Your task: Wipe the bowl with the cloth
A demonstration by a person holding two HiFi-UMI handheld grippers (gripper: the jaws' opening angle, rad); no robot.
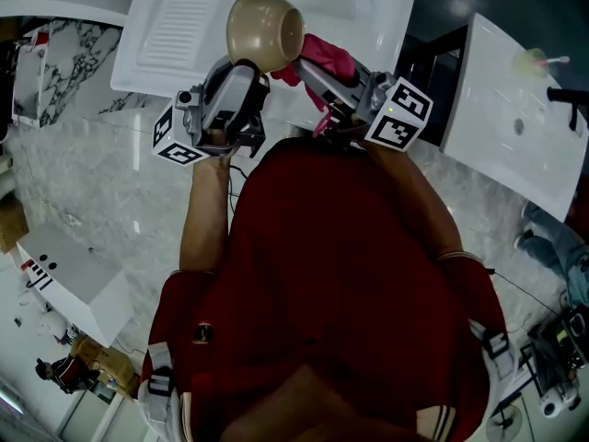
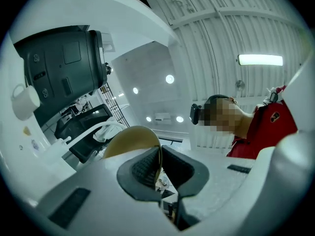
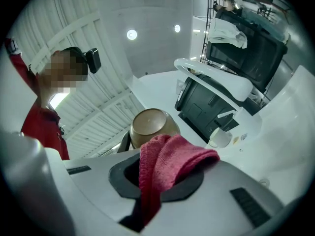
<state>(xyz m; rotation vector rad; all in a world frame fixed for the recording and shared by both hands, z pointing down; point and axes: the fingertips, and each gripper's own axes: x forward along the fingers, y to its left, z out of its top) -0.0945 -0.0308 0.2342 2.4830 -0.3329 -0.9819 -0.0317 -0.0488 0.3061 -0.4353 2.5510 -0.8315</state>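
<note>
The left gripper (image 2: pixel 158 173) is clamped on the rim of the tan bowl (image 1: pixel 265 28), held just beyond its tips and tipped on its side. The bowl's axis runs across towards the right gripper (image 3: pixel 157 176). That gripper is closed on a red cloth (image 3: pixel 167 163) just beside the bowl; the bowl's inside is not visible

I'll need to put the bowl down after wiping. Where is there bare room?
The ribbed drainboard, left of the bowl, looks bare. It is crowded right of the bowl, where the cloth and right gripper sit. The left gripper holds the bowl's rim.
</note>
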